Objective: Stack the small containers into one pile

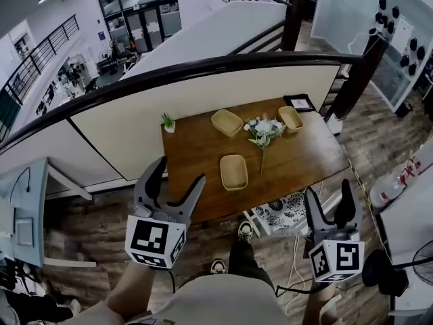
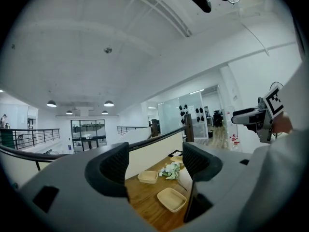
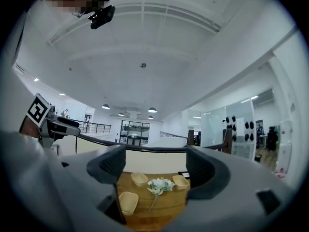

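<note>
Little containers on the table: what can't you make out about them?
- Left gripper view: the far-right container is partly hidden behind the flowers and the left claw.
- Right gripper view: the near container is partly hidden by the right claw.
- Head view: their material is too small to tell.

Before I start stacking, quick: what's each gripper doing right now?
Left gripper: open, holding nothing.
Right gripper: open, holding nothing.

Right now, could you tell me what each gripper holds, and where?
Nothing is held. The left gripper and the right gripper both have jaws apart and empty; the three shallow tan containers sit untouched on the wooden table.
</note>
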Demonstrator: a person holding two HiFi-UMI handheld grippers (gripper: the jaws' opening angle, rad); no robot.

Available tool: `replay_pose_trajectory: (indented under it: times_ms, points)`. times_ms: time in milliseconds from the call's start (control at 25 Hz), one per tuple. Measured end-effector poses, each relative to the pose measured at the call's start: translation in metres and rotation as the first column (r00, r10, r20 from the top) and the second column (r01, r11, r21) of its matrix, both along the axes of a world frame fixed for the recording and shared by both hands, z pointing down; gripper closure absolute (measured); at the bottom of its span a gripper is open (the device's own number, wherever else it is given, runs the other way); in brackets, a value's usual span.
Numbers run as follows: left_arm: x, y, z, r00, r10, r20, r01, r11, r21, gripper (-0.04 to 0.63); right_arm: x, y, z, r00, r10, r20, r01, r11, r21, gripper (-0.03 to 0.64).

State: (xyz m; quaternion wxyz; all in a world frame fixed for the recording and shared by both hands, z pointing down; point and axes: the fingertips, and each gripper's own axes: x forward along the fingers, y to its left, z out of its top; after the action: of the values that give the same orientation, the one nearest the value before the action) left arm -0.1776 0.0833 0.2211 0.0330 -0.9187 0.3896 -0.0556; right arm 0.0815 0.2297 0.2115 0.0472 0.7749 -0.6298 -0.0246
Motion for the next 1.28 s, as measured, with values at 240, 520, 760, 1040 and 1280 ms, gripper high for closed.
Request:
replay_pose_trajectory:
  times_ms: [240, 520, 760, 1040, 1280]
  points:
    - [0.046, -0.038, 0.007, 0.999, 0.025, 0.022, -0.025, 1.000, 0.000, 0.245, 0.046, -0.035, 0.010, 1.000, 0.029, 0.006, -0.029, 1.000, -0.011, 0.232]
    - [0.112, -0.100, 0.010, 0.999, 0.028, 0.039, -0.028, 1.000, 0.002, 0.245, 0.114, -0.094, 0.021, 0.999, 0.030, 0.014, -0.029, 0.999, -0.026, 0.230]
    - [0.171, -0.149, 0.011, 0.998, 0.009, 0.056, -0.009, 1.000, -0.004, 0.245, 0.179, -0.146, 0.032, 1.000, 0.015, 0.025, -0.013, 0.998, -0.061, 0.232]
    - [0.220, -0.191, 0.026, 0.996, -0.012, 0.085, 0.014, 0.999, -0.029, 0.245, 0.229, -0.189, 0.049, 0.996, -0.008, 0.084, 0.016, 0.995, -0.102, 0.235]
    - [0.225, -0.214, 0.035, 0.996, -0.015, 0.092, 0.021, 0.998, -0.062, 0.245, 0.239, -0.218, 0.055, 0.989, -0.014, 0.147, 0.028, 0.995, -0.095, 0.255]
